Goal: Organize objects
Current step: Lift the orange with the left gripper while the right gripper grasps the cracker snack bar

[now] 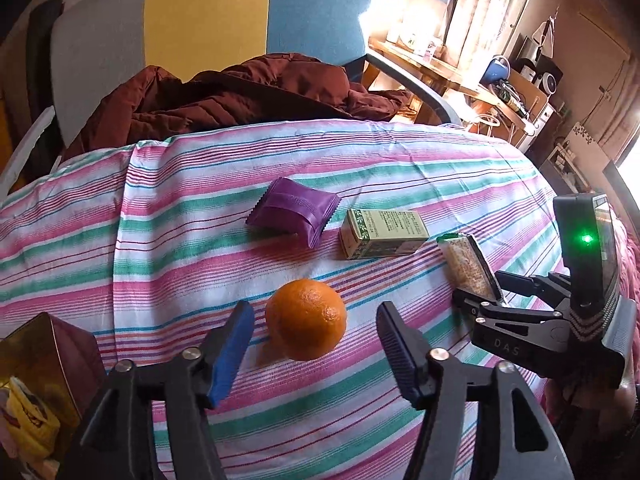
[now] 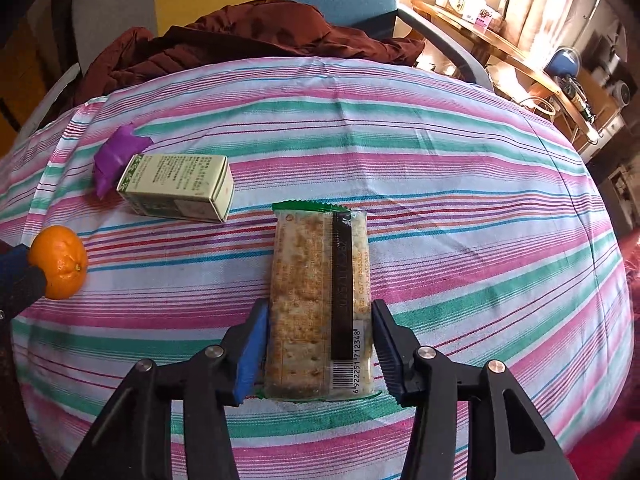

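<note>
Left gripper [image 1: 316, 344] gapes around the orange [image 1: 306, 319], untouched — right gripper [image 2: 320, 350] pinches the cracker packet [image 2: 320, 300]; purple sachet [image 1: 294, 216] and green box [image 1: 382, 233], mid-frame, remain unsorted.

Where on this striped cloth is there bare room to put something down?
The striped cloth lies bare right of the clear cracker packet and along the far edge before the maroon jacket. Crowded: the purple pouch, green-and-cream carton and round orange.

Striped cloth [image 2: 440, 152] w/ orange [image 1: 306, 314], purple packet [image 1: 294, 212], box [image 1: 382, 232], crackers [image 2: 318, 300].
</note>
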